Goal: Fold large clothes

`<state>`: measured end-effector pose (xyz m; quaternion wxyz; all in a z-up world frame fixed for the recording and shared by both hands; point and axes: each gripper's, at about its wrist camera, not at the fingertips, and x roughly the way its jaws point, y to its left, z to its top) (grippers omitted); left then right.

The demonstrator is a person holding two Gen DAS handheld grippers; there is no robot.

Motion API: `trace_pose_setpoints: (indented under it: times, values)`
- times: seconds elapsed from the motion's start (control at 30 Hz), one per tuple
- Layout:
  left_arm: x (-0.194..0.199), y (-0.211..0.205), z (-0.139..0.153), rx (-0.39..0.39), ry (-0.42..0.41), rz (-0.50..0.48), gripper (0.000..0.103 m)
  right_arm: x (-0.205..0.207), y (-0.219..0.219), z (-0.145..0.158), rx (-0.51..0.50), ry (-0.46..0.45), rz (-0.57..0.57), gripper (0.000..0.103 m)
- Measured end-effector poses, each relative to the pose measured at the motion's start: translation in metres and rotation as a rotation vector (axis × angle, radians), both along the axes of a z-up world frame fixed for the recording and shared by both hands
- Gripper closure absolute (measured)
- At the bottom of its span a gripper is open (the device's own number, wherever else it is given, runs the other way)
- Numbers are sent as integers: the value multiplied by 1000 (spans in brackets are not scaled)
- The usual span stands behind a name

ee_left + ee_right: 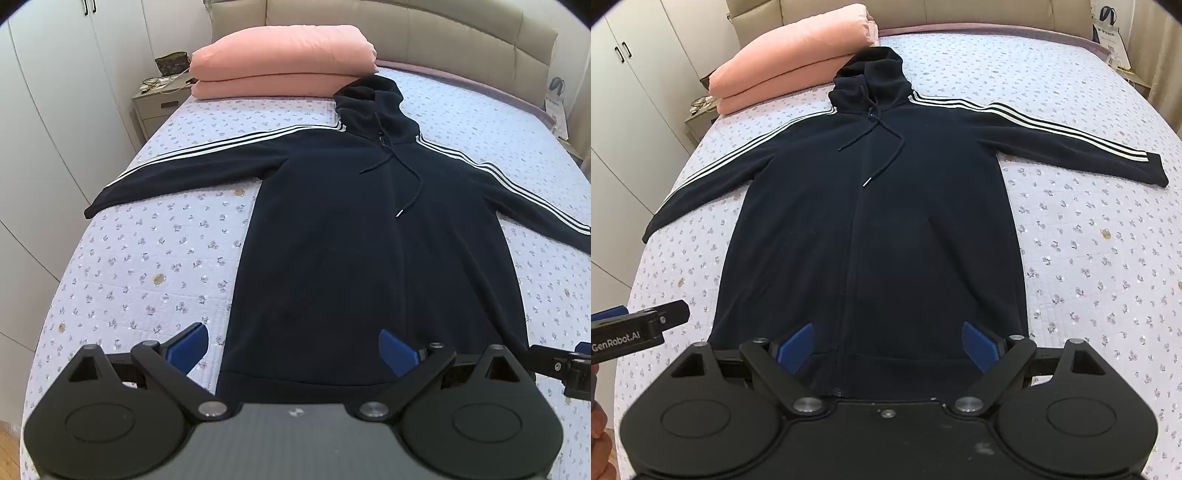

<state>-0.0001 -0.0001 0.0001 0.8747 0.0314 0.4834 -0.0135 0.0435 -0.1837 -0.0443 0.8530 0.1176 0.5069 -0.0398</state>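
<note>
Inspecting from my remote station, I find the navy hoodie (332, 240) spread flat, front up, on the floral quilt (147, 258), both sleeves out to the sides and its hood (875, 74) touching the stacked pink bedding (280, 59). Its long axis runs straight away from both grippers, hem nearest, hood farthest. My left gripper (293, 347) hangs above the hem's left corner with its jaws released wide and nothing between them; one blue pad sits over the quilt, the other over the fabric. My right gripper (886, 343) hangs above the hem nearer the zip, equally released and empty. I judge each hand nearer its own sleeve, so the first fold should start from a sleeve or side edge, drawn across that axis.
</note>
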Motion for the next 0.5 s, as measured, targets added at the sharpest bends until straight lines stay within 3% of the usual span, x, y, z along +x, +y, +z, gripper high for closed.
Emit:
trace_pose_setpoints:
  times: [0.5]
  values:
    - [0,0,-1,-17,4,-9,3,0,-2,2,5,8,12,1]
